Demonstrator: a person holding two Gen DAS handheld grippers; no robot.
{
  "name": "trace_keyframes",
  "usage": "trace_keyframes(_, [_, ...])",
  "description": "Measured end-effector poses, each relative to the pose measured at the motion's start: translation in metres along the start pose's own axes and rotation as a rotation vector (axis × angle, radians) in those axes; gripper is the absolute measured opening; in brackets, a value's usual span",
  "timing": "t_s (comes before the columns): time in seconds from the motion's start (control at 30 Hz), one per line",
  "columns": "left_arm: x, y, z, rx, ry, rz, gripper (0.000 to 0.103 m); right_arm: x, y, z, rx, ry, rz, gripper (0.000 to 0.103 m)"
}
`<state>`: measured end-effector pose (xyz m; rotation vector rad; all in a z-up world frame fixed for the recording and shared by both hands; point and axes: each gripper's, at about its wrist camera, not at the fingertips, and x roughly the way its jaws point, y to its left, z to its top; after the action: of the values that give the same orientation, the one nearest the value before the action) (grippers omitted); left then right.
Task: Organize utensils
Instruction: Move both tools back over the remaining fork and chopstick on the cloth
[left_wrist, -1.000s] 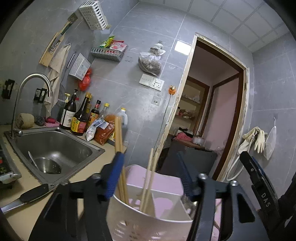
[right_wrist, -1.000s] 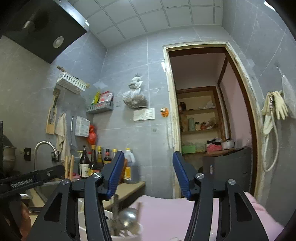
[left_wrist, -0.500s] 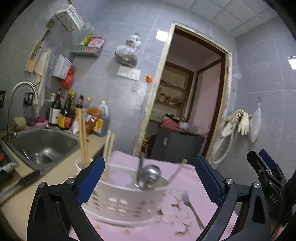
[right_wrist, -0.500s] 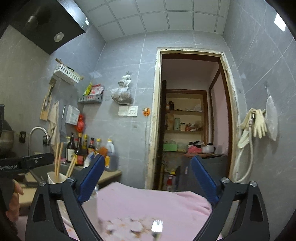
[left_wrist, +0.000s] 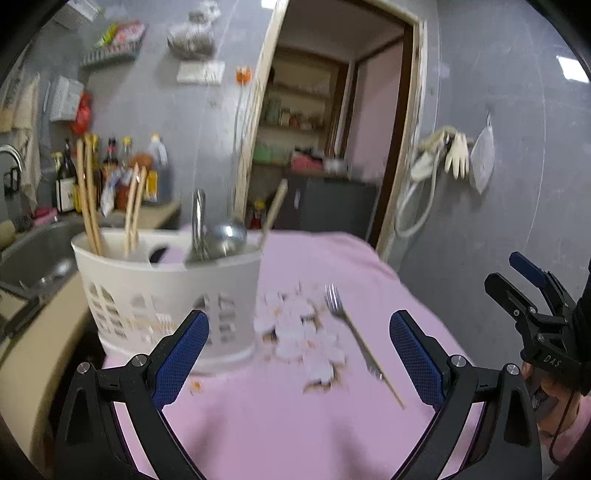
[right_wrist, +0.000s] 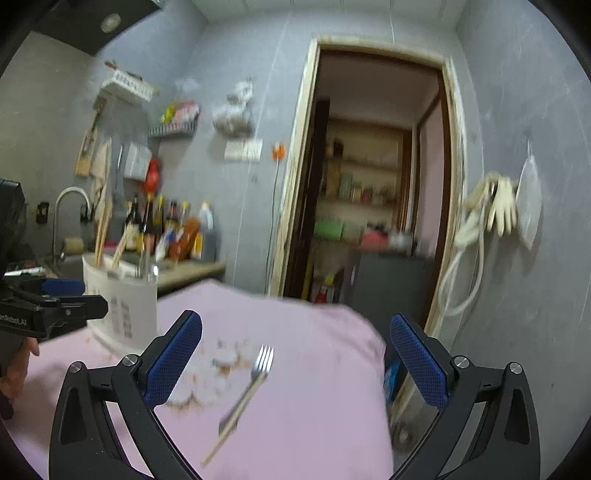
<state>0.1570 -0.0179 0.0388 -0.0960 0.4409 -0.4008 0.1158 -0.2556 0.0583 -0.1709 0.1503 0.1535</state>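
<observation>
The fork (right_wrist: 243, 395) lies loose on the pink-covered table (right_wrist: 314, 387), beside the holder (left_wrist: 166, 291), handle towards me. My right hand-held gripper (right_wrist: 293, 356) is nearer and opening; my left hand-held gripper (left_wrist: 299, 354) gapes (both empty).

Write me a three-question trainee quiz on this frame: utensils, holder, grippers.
1. True or false: the fork lies on the pink cloth, outside the white holder.
2. Which utensils stand in the holder's left compartment?
A. chopsticks
B. knives
C. whisks
3. Fill in: the left gripper holds ____.

Key: 1 true. 2 A. 3 nothing; the right gripper is opening, also empty.
</observation>
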Motion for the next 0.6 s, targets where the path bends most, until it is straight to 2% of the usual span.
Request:
trace_keyframes(0.33, [0.046, 0.008, -0.018, -0.056, 0.253, 0.078, 0.096, 0.039, 0.002, -0.037, 0.022, 0.277, 0.065, 0.103])
trace_keyframes(0.43, [0.058, 0.013, -0.023, -0.074, 0.321, 0.079, 0.096, 0.055, 0.003, -0.048, 0.045, 0.371, 0.099, 0.102])
trace_keyframes(0.5, [0.064, 0.016, -0.027, -0.089, 0.357, 0.078, 0.096, 0.067, 0.005, -0.054, 0.064, 0.444, 0.141, 0.097])
trace_keyframes(0.57, [0.068, 0.021, -0.031, -0.109, 0.388, 0.071, 0.096, 0.077, 0.009, -0.059, 0.059, 0.509, 0.174, 0.082])
trace_keyframes(0.6, [0.071, 0.022, -0.032, -0.115, 0.397, 0.068, 0.096, 0.082, 0.012, -0.061, 0.052, 0.54, 0.184, 0.079])
